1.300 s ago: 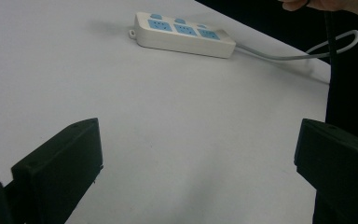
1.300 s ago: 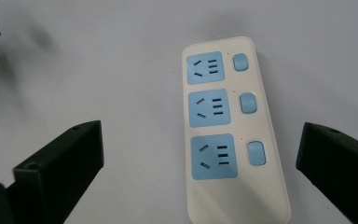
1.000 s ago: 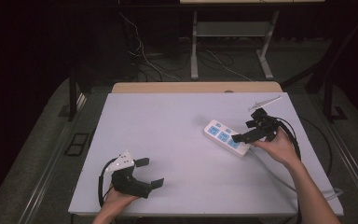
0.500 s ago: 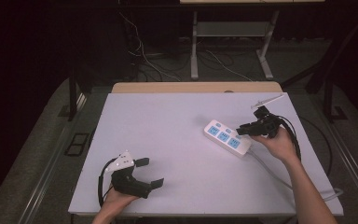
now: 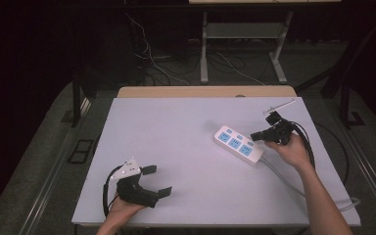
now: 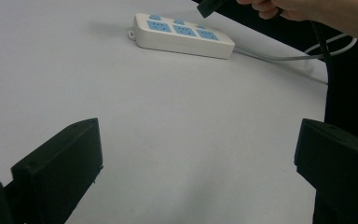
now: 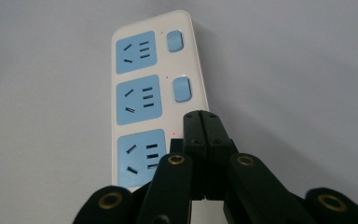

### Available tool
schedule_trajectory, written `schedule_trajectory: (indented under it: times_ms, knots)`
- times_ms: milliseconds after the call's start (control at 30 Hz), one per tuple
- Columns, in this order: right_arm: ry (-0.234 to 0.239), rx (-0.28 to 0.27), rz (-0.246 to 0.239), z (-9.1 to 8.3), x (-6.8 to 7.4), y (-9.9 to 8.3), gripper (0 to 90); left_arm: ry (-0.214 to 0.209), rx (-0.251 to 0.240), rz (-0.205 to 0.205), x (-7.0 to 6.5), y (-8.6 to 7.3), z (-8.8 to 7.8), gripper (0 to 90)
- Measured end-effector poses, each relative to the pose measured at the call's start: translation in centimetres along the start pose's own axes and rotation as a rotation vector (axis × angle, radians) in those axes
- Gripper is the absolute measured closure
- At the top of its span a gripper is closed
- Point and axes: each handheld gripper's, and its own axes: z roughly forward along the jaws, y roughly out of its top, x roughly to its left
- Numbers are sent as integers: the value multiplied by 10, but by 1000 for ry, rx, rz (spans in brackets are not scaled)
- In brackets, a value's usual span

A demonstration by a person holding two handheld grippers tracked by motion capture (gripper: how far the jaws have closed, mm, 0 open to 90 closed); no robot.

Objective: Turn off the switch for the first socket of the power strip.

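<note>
Two grippers are at work, and the nearer one is idle: the left gripper (image 5: 149,181) rests at the front left of the table (image 5: 176,147), its jaws spread wide with only bare tabletop between them.

Farther off, toward the right side of the table, lies the white power strip (image 5: 238,145), flat and angled, with three blue sockets and a rocker switch beside each. The right gripper (image 7: 200,122) is poised just over the cable end of the strip, jaws pressed fully together with nothing between them, the joined tip covering the spot where the nearest switch (image 7: 181,140) should be; a small red light shows just beside it.

The step in hand looks like pressing that switch with the closed tip. To do it well, I would keep the jaws together so they act as one blunt finger, come straight down on the rocker rather than on the socket face beside it, and press gently enough that the light strip does not slide or tip.

Compared with a second ago, the right gripper's jaws, then spread apart, have just been closing on nothing. It has also dropped slightly toward the strip. The left gripper and the strip sit as they were.
</note>
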Motion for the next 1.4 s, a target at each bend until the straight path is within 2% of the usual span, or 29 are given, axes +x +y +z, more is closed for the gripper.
schedule_trajectory:
  times_ms: [433, 567, 800, 1033, 1167, 1400]
  knots:
    - [11, 49, -8, 13, 2, 1, 896, -1, 3, 1, 1, 0, 0, 0]
    - [25, 36, -4, 14, 2, -1, 897, 0, 3, 1, 1, 0, -1, 0]
    - [1, 30, -35, 17, 7, 0, 900, -5, 2, 6, 0, 0, -1, 0]
    - [-34, 45, -65, 18, 13, 2, 900, -10, 5, 9, 0, -1, -1, 0]
    - [-42, 39, -59, 19, 14, 2, 900, -10, 9, 10, 0, 0, 0, 0]
    - [-23, 49, -31, 19, 11, 3, 900, -4, 4, 8, 1, -1, -2, 0]
